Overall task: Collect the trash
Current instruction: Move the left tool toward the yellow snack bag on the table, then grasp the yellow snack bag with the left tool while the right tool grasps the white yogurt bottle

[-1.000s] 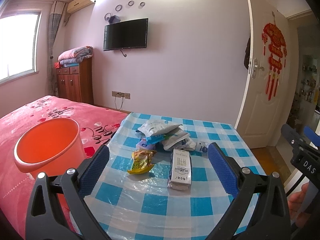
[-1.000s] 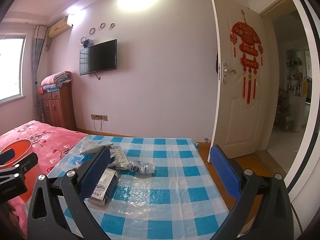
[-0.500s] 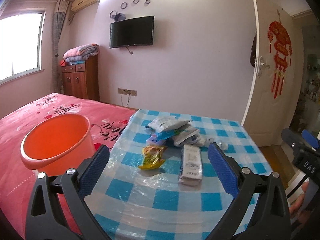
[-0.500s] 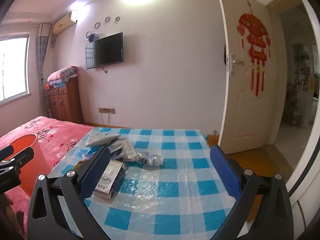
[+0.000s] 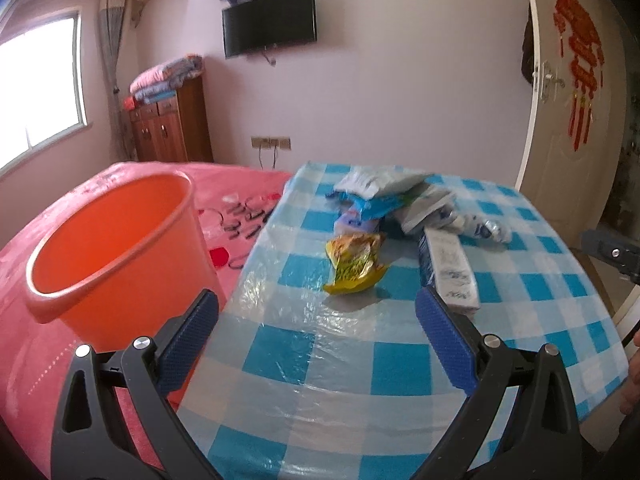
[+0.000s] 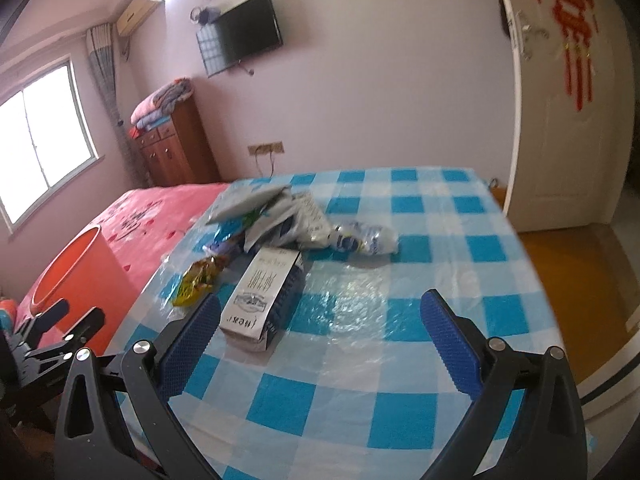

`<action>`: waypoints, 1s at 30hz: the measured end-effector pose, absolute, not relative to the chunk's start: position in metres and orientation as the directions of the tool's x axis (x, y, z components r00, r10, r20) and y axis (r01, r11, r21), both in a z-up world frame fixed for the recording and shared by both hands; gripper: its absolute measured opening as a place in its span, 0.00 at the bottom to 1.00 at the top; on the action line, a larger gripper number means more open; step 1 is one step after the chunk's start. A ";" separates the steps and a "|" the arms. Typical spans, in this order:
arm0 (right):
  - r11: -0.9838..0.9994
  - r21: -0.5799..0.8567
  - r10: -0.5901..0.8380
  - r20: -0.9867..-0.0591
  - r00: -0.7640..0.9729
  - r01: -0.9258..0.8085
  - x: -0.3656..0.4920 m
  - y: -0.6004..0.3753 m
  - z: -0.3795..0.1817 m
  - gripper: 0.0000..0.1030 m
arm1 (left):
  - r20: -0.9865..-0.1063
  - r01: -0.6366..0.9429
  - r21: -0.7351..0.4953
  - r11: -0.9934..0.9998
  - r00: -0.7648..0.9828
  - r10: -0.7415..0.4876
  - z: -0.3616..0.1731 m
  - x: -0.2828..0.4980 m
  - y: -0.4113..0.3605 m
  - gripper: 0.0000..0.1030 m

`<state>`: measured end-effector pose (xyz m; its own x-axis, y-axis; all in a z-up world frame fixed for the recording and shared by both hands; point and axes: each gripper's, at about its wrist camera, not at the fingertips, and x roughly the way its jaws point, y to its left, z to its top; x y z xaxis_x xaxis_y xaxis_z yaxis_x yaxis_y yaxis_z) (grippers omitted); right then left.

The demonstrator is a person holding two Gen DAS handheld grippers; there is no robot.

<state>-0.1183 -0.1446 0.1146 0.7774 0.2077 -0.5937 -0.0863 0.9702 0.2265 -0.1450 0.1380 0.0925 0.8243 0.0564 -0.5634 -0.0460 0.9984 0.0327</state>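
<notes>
Both of my tools hang over the near end of the bench (image 5: 344,364) with nothing between their pads. Left hand-held gripper (image 5: 316,336) is spread wide and released; I see the orange bucket (image 5: 116,252) just ahead of its left finger, standing on the pink bed (image 5: 40,360) beside the bench edge. Ahead of it, between the two fingers, lies the yellow wrapper (image 5: 354,266), and just past the tip of its right finger sits the white carton (image 5: 450,268). Beyond those, farther ahead, I see the heap of bags (image 5: 384,196) and a crumpled bottle (image 5: 484,228) to its right.

Right hand-held gripper (image 6: 318,330) is likewise spread and released. From its camera the carton (image 6: 264,292) lies just beyond its left finger; I cannot tell whether they touch. The wrapper (image 6: 198,282) is ahead and left of that finger, the bottle (image 6: 364,238) ahead between the fingers, and the bucket (image 6: 80,276) far to the left, behind the other tool.
</notes>
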 end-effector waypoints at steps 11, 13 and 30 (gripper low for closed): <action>0.957 0.284 0.244 -0.688 0.683 -0.056 -0.061 -0.165 0.076 0.96 | -0.662 -0.007 -0.039 0.999 0.749 -0.020 0.062 -0.083 0.137 0.96; 0.957 0.286 0.244 -0.706 0.664 -0.048 -0.046 -0.172 0.070 0.96 | -0.679 -0.004 -0.062 0.998 0.733 -0.039 0.057 -0.069 0.137 0.96; 0.913 0.407 0.312 -0.727 0.612 0.018 0.060 -0.188 0.035 0.96 | -0.741 -0.014 -0.054 0.998 0.670 -0.031 0.034 0.004 0.121 0.96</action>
<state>0.0595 -0.1881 0.0350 0.6116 0.3124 -0.7269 0.0179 0.9131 0.4074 0.0038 0.1206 0.0343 0.6703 -0.0312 -0.7414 -0.0136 0.9984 -0.0542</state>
